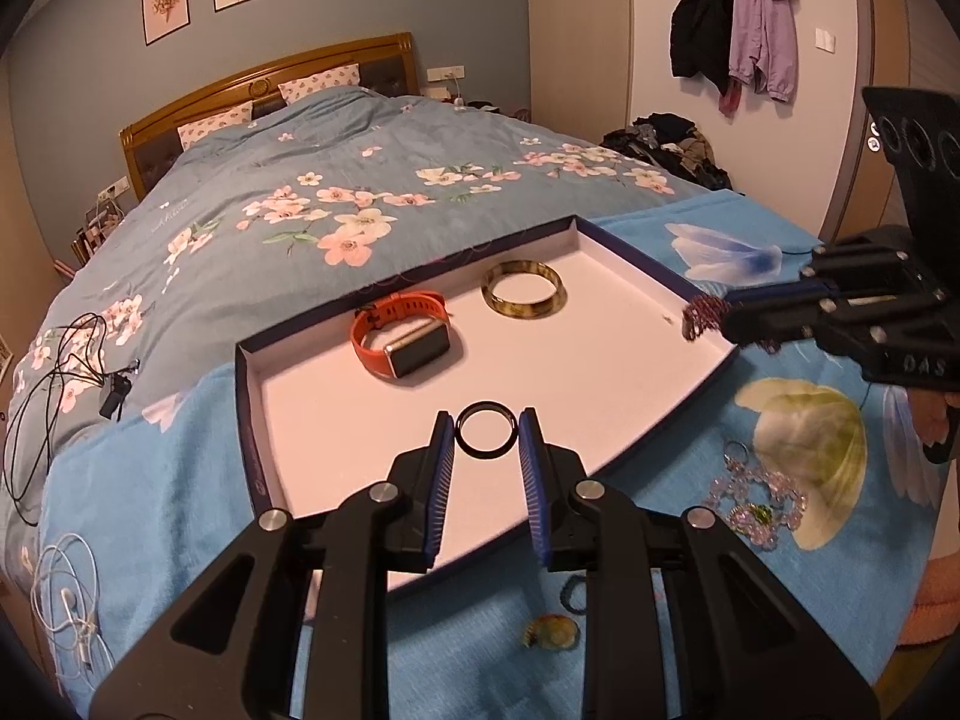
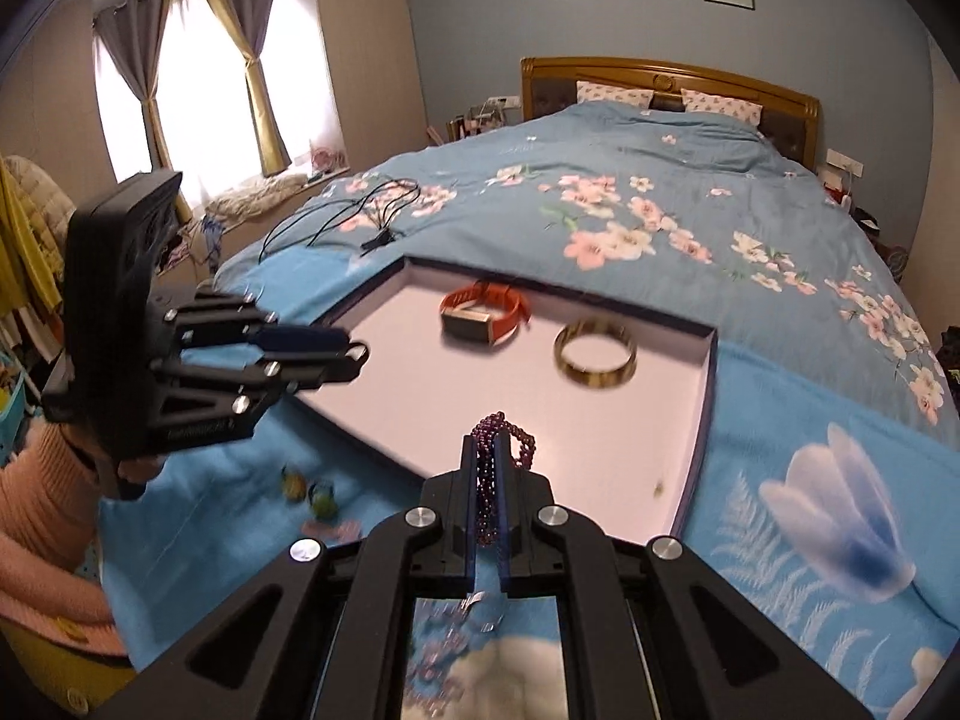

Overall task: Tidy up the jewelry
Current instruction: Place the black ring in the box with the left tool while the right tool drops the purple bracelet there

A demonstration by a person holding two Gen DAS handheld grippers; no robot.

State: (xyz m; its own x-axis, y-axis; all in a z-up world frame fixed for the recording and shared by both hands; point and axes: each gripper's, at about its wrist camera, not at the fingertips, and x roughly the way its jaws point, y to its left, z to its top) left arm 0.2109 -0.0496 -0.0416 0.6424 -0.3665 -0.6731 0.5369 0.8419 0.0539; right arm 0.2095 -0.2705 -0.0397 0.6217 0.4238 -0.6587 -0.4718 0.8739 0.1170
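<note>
One watch (image 1: 403, 333) and one bangle (image 1: 523, 296) in the tray (image 1: 654, 276), left tool (image 1: 485, 433) pinching a black ring (image 1: 486, 429), right tool (image 2: 487, 457) clamped on purple beads (image 2: 503, 433) over the tray's open near half.

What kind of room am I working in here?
A bedroom, it seems: a made bed with a wooden headboard, curtained window, coats hung on the wall. The tray sits on the bed.
</note>
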